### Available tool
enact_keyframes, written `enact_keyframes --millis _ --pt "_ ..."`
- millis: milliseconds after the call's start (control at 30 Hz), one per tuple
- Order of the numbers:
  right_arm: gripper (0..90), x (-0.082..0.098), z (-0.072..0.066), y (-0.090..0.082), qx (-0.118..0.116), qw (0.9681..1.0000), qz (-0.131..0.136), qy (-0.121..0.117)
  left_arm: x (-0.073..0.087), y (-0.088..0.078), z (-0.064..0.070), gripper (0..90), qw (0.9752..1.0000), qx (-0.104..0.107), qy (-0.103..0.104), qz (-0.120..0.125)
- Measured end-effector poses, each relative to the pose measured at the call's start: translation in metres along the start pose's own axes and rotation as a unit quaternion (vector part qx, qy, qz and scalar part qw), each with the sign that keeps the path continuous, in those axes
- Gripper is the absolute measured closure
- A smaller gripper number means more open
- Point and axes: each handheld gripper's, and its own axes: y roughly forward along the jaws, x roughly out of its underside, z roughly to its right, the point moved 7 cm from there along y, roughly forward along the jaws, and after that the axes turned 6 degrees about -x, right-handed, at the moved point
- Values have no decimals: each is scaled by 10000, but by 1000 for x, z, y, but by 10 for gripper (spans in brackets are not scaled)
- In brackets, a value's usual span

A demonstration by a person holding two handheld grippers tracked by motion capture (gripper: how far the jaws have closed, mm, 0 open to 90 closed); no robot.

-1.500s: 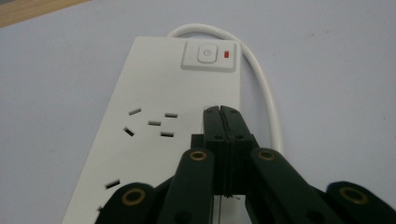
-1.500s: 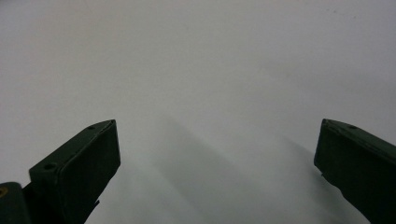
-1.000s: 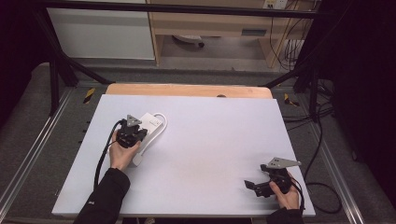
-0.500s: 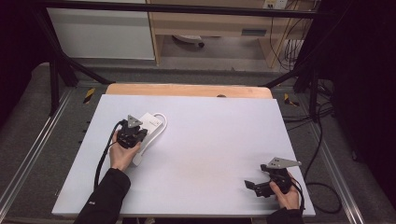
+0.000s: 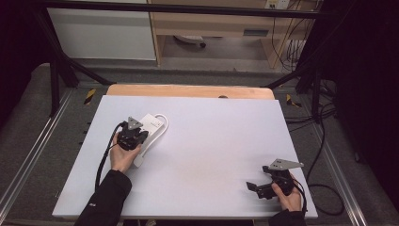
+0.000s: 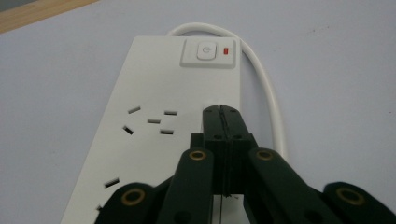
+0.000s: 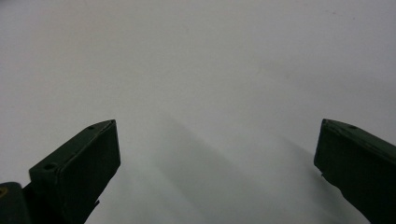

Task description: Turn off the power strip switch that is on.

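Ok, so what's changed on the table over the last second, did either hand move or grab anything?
Nothing has visibly changed. The left tongs are still shut over the white power strip, and the right tongs stay open, low near the right front corner of the white table. Nothing was grabbed or released.

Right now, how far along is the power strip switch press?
Done: the left gripper is over the power strip with its jaws shut, tips just short of the switch. In hand: the approach to that button; no contact shows yet. The red indicator is visible. Left: the press itself. The right gripper is open over bare table.
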Motion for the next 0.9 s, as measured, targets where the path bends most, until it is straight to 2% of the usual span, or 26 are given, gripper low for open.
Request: enact_keyframes --millis 233,400,533,900 --pt "9 0 0 0 -4 10000 3 -24 0 0 0 900 10000 72 -48 12" --pt "10 0 0 1 -9 10000 4 -3 -1 -1 0 900 9999 110 -5 36" --pt "10 0 0 0 -11 10000 3 -7 -4 -5 1 900 9998 139 -51 122" --pt "10 0 0 0 -8 10000 2 6 -5 -18 2 899 9997 213 -78 95"
